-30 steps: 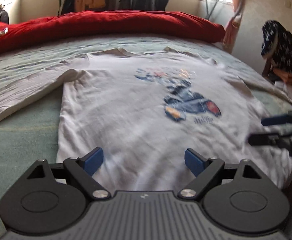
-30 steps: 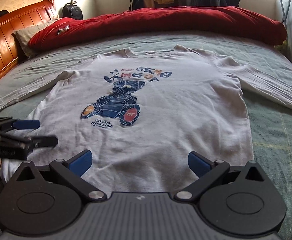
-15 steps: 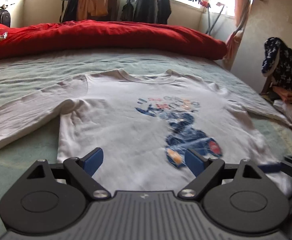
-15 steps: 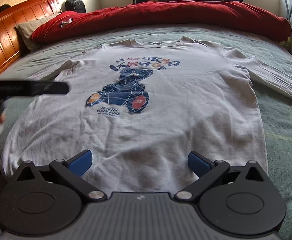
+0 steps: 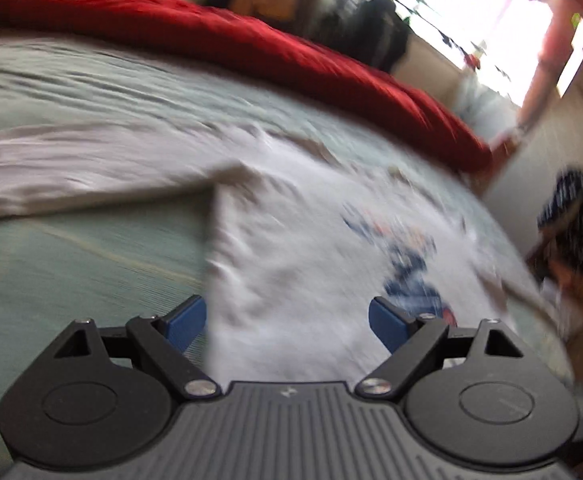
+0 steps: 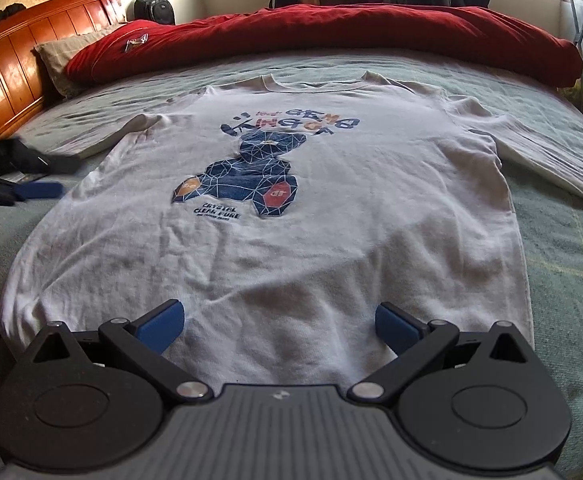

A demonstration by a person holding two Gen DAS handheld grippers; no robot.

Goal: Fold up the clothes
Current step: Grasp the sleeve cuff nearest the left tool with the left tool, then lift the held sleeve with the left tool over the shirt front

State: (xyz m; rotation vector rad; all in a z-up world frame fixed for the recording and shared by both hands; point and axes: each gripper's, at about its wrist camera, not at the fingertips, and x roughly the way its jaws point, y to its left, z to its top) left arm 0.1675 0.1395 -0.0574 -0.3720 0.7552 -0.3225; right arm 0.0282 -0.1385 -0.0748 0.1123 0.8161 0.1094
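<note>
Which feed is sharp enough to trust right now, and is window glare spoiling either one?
Left wrist view: heavy motion blur and tilt; the white shirt and its print are smeared, and the window at upper right is blown out. Right wrist view: sharp, shirt print readable, only fisheye bending at the edges; the left claw at the left edge is slightly blurred.

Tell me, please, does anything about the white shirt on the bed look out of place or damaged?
Nothing stands out. The white shirt lies flat, print up, on the green bedspread, with sleeves spread sideways and only light wrinkles near the hem. Both tongs are open and empty. The left view is blurred, so fine detail there cannot be judged.
</note>
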